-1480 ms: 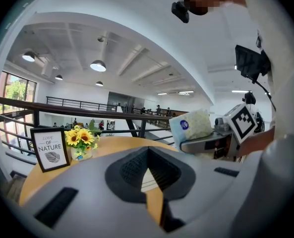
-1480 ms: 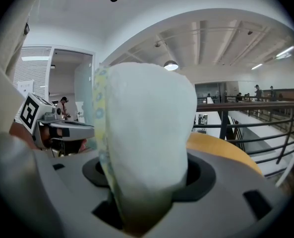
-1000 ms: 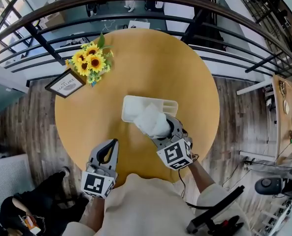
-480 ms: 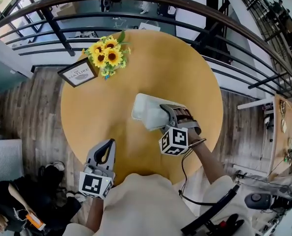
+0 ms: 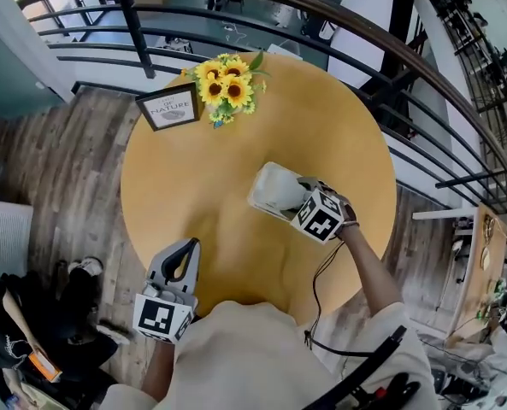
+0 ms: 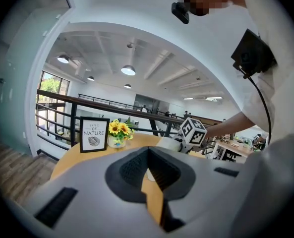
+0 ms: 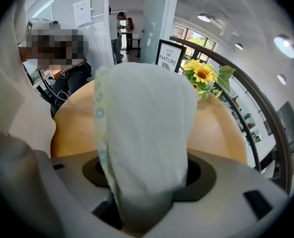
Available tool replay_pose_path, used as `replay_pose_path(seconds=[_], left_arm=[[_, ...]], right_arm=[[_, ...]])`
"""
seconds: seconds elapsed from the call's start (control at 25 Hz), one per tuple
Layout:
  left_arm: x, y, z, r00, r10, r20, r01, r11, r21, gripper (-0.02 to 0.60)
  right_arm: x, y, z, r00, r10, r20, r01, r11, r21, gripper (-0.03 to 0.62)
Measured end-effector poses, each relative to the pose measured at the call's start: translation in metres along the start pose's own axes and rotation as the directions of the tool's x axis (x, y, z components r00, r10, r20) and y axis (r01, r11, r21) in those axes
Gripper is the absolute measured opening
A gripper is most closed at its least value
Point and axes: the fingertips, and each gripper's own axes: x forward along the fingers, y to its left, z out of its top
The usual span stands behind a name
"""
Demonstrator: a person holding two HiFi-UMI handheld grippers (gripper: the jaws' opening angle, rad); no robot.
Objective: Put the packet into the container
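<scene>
The packet, a soft white pouch clamped in the right gripper, hangs over the container on the bench, where letting go off-centre could leave it snagged on the rim or spilled beside it.

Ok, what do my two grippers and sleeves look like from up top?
The left gripper and right gripper are grey with black-lined tongs, each carrying a white cube printed with black square markers. A thin black cable trails from the right one. The person wears a cream top.
</scene>
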Motion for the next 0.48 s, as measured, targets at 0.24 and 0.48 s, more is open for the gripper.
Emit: replay_pose_path(seconds=[0.24, 0.48], left_arm=[[-0.013, 0.011, -0.003, 0.999, 0.05, -0.001, -0.05, 0.999, -0.015, 0.005], [-0.016, 0.018, -0.004, 0.997, 0.072, -0.002, -0.072, 0.997, -0.022, 0.005]], right_arm=[[0.022, -0.001, -0.006, 0.994, 0.093, -0.049, -0.093, 0.996, 0.009, 0.301], [0.046, 0.003, -0.021, 0.985, 0.141, -0.098, -0.14, 0.99, 0.023, 0.301]])
